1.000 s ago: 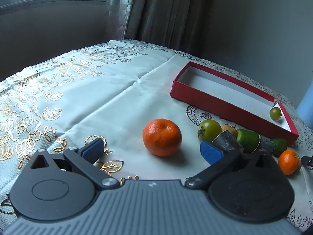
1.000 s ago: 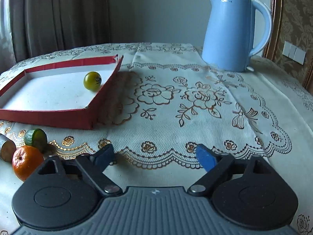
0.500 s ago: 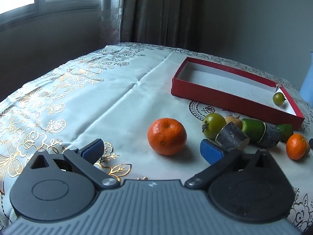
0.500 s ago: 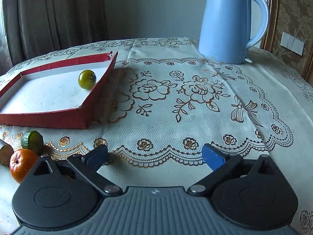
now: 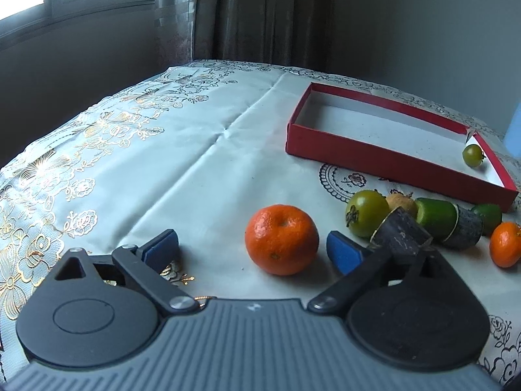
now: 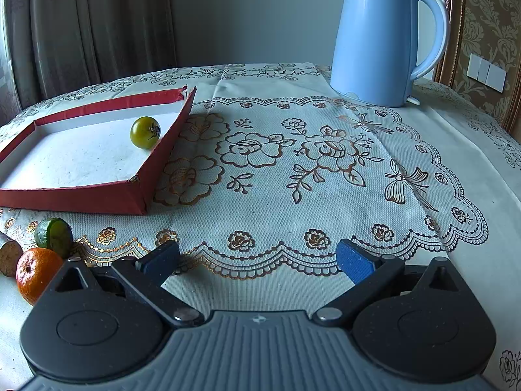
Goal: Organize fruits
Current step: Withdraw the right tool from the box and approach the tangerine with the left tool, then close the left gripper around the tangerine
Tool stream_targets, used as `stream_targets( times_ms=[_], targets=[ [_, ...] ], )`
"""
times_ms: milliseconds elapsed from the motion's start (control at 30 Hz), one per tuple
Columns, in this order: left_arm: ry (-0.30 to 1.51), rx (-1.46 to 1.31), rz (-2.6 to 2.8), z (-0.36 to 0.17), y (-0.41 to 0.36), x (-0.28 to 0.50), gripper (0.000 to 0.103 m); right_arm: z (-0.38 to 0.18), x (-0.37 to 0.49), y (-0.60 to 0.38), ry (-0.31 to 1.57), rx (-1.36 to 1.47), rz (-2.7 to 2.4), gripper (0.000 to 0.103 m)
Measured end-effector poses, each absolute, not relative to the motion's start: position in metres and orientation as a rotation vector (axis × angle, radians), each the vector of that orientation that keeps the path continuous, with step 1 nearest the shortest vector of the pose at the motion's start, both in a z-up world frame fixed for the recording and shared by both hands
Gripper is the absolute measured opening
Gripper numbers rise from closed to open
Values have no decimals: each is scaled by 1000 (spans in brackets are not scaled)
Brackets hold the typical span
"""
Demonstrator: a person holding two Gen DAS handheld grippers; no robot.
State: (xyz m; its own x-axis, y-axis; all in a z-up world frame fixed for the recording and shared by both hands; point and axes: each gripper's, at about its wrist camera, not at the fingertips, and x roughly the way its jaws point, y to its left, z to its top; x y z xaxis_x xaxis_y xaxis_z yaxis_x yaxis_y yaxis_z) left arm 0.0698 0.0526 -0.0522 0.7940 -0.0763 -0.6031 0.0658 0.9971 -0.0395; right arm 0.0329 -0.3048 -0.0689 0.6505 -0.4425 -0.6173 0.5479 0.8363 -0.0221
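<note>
Left gripper is sitting wide open around the large tangerine, pads not touching; right gripper is hovering wide open, holding nothing.

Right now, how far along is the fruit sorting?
Done: one small green tomato sits in the red tray. In hand: nothing; the left gripper is open, lined up on the large mandarin, and the right gripper is open over bare cloth. Left: that mandarin, the bigger green tomato, the small mandarin, a lime and the other pieces beside the tray.
</note>
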Motion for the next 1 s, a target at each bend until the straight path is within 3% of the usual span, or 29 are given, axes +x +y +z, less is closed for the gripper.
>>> stream_targets(
  times_ms=[200,567,767,867,1000],
  targets=[
    [634,-8,-82,-53,52,67,87,-69,33,-305,653,172,-566,103],
    [615,-26,-110,-52,54,64,86,-69,33,-305,653,172,-567,103],
    [608,-4,-121,-51,50,63,63,-69,32,-305,652,172,-568,103],
    [602,5,-159,-51,47,62,43,-69,33,-305,652,171,-568,103],
    [598,16,-160,-50,45,61,42,-69,33,-305,652,171,-568,103]
  ],
)
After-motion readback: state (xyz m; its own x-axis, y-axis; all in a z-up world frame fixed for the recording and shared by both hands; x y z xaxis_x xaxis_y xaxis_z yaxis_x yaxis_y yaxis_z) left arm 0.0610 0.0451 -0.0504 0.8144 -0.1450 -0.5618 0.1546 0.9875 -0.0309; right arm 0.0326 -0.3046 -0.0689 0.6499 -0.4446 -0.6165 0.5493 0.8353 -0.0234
